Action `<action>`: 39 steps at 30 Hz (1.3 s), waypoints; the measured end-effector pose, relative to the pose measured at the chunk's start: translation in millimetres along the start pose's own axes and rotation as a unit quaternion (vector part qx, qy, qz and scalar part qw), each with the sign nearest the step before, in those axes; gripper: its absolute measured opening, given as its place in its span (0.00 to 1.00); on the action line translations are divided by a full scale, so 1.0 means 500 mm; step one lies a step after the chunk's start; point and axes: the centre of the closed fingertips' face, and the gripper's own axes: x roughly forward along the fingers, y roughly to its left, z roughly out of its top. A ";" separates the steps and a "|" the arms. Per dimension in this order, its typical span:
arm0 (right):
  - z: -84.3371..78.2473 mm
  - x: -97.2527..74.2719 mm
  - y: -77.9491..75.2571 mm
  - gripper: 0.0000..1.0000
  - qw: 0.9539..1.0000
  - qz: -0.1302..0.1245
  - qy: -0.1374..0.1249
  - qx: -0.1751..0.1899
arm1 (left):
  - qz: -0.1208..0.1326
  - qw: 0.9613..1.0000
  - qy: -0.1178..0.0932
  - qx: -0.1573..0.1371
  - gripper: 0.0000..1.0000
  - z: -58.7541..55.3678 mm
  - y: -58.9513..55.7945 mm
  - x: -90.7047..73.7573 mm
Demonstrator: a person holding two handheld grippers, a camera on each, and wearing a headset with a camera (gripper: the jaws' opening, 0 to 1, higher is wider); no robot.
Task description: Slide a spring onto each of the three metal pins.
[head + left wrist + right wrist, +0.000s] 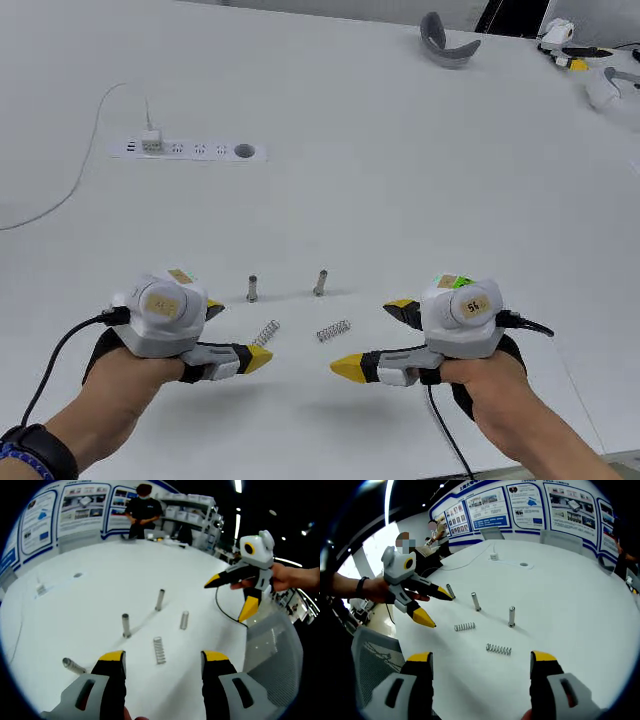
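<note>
Two short metal pins stand upright on the white table (400, 180), one on the left (252, 288) and one on the right (321, 282). In front of them lie two loose springs (266, 332) (333, 329). My left gripper (236, 332) is open, its jaws wide apart just left of the nearer spring (159, 650). My right gripper (373, 335) is open too, facing the other spring (498, 649) from the right. A third small metal piece (74, 666) lies by the left gripper's far jaw; I cannot tell whether it is a pin or a spring.
A white power strip (188, 150) with a plugged charger and cable lies at the back left. A grey headband (445, 42) and other devices (570, 50) sit at the far right. A person (143, 505) stands beyond the table. A mesh chair (275, 645) is beside it.
</note>
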 end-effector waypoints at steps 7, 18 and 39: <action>-0.005 -0.004 -0.001 0.81 1.000 0.002 -0.001 0.001 | -0.002 1.000 0.008 -0.011 0.57 -0.012 0.004 0.025; -0.021 -0.004 0.012 0.81 1.000 0.009 0.000 0.007 | 0.002 0.999 0.027 -0.027 0.46 -0.048 0.004 0.070; -0.049 0.000 0.027 0.80 1.000 0.012 0.008 0.017 | 0.059 0.997 0.041 0.028 0.11 -0.053 0.029 0.100</action>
